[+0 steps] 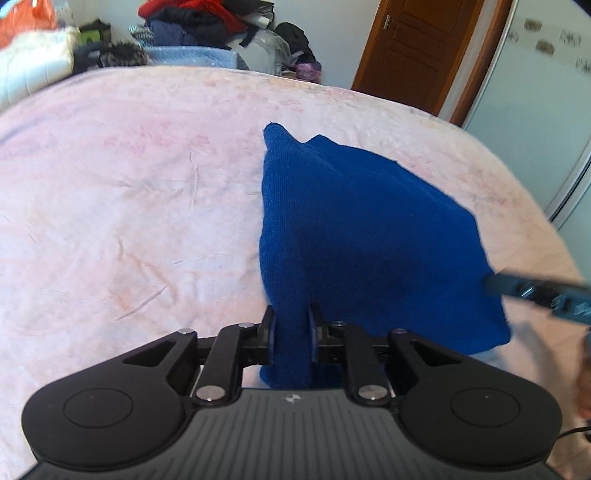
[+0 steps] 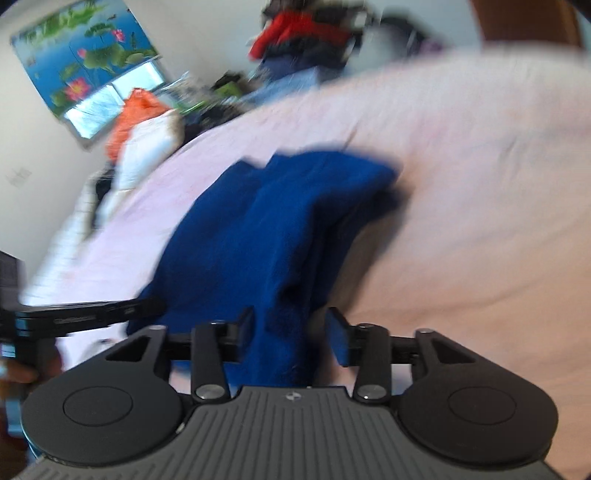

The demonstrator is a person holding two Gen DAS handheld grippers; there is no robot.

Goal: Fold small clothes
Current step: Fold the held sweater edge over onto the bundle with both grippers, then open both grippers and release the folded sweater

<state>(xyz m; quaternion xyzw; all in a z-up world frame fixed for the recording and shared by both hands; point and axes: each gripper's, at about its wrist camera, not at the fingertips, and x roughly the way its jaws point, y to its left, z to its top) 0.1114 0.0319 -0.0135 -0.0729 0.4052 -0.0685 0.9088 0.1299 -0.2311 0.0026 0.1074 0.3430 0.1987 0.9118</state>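
One pink bed (image 1: 129,192) fills your view, with piled clothes (image 1: 192,26) and a brown door (image 1: 417,48) behind. Your left tongs (image 1: 291,332) are clamped on one blue garment (image 1: 362,236), lifting it off the bed. Your right tongs (image 2: 291,336) stand partly apart, fabric between them, the view blurred

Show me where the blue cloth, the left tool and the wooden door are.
blue cloth (image 1: 362,229): left wrist view, middle of the fabric.
left tool (image 1: 290,330): left wrist view, between its fingertips.
wooden door (image 1: 417,48): left wrist view, door panel.
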